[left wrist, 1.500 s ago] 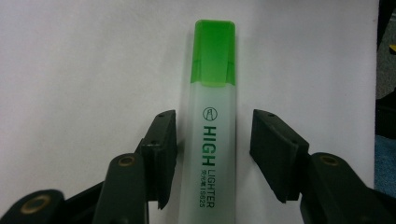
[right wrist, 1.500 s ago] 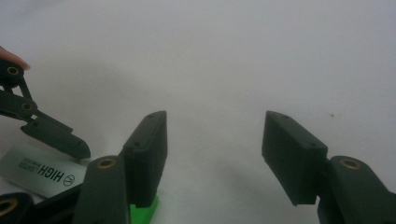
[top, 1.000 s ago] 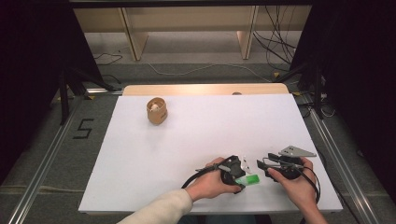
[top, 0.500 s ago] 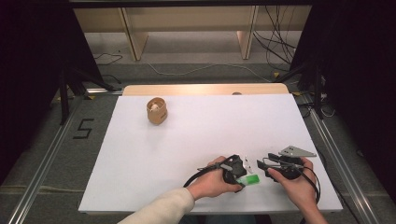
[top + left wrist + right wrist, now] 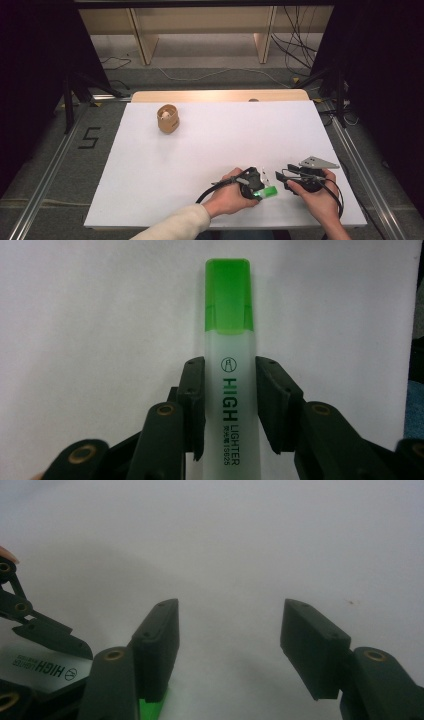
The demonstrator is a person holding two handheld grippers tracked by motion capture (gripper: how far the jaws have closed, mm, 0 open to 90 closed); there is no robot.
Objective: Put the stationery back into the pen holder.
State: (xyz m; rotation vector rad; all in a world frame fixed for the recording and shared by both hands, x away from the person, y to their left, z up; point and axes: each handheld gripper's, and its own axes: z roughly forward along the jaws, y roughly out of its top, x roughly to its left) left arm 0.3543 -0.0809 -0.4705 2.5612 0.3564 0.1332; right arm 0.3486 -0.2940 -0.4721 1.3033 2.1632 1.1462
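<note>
A highlighter (image 5: 228, 405) with a frosted white body and a green cap (image 5: 228, 295) lies lengthwise between my left gripper's (image 5: 229, 400) jaws. The jaws have just been closing and both pads now press on its body. In the high view my left gripper (image 5: 260, 187) is near the table's front edge, and the green cap (image 5: 269, 191) sticks out to the right. My right gripper (image 5: 282, 177) is just to the right of it, jaws wide open and empty (image 5: 230, 645). The highlighter (image 5: 50, 670) lies beside its left jaw.
A small wooden cup (image 5: 167, 118) with a pale object inside stands at the far left of the white table (image 5: 225, 135). A wooden strip (image 5: 220, 95) runs along the far edge. Cables lie on the floor beyond.
Both hands stay in place at the front edge. The highlighter's green end sits a touch further right than a second ago.
</note>
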